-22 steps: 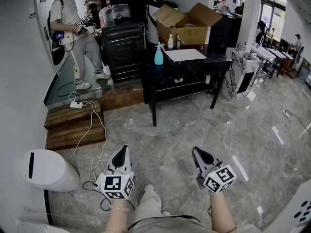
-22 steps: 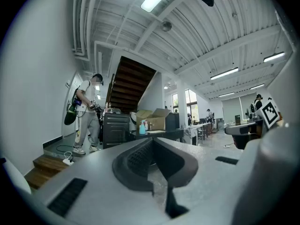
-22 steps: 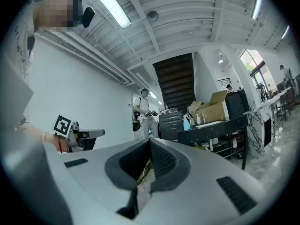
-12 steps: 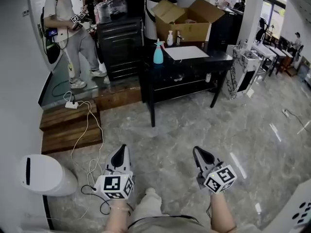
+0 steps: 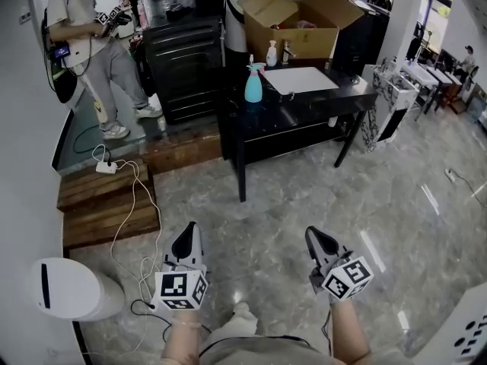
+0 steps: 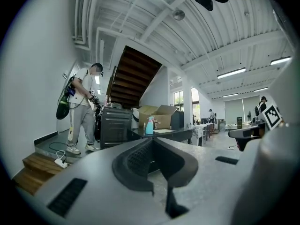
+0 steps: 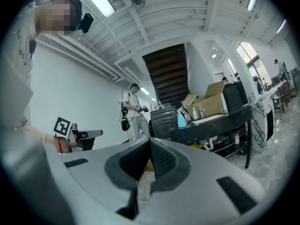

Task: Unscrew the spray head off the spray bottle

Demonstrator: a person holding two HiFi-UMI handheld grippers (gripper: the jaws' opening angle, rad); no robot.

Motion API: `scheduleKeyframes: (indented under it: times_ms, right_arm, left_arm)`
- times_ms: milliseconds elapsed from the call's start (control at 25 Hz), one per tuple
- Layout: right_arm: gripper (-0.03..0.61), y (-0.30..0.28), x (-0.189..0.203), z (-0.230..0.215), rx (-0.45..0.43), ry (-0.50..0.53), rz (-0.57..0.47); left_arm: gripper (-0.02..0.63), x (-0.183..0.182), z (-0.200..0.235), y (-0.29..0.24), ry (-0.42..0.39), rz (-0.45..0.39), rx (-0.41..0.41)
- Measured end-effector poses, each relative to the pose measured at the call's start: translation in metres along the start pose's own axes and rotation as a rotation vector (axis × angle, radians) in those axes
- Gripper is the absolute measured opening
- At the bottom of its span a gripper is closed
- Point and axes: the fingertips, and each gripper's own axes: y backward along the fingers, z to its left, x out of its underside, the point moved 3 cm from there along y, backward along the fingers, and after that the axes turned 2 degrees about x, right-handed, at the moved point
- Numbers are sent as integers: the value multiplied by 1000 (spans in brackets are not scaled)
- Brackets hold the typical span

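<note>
Since the spray bottle (image 5: pixel 253 84) sat well away on the counter (image 5: pixel 319 103), left gripper (image 5: pixel 187 234) and right gripper (image 5: pixel 313 238) hung level over the floor (image 5: pixel 259 196), fingers (image 6: pixel 136 161) clenched empty, likely pre-approach.

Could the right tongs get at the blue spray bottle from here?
Probably not yet: the right tongs hang shut, well short of the spray bottle, which stands on the black table across the floor. Nothing blocks the way; it looks too far.

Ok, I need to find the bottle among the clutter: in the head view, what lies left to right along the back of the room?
standing person → black cabinet → blue spray bottle → small white bottle → white sheet
</note>
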Motion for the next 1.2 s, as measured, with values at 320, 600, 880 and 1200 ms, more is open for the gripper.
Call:
scheduleKeyframes:
  times_ms: [320, 600, 880, 1200]
  right_arm:
    - [3, -69, -3, -15, 7, -10, -20]
    - [5, -94, -3, -37, 65, -6, 5]
    - [9, -130, -11, -70, 72, -5, 0]
    - [63, -195, -30, -121, 27, -23, -7]
  left_arm:
    - [5, 2, 47, -69, 11, 3, 27]
    - [5, 6, 53, -108, 28, 17, 69]
    - [5, 11, 53, -150, 24, 30, 107]
    - [5, 5, 63, -219, 13, 40, 74]
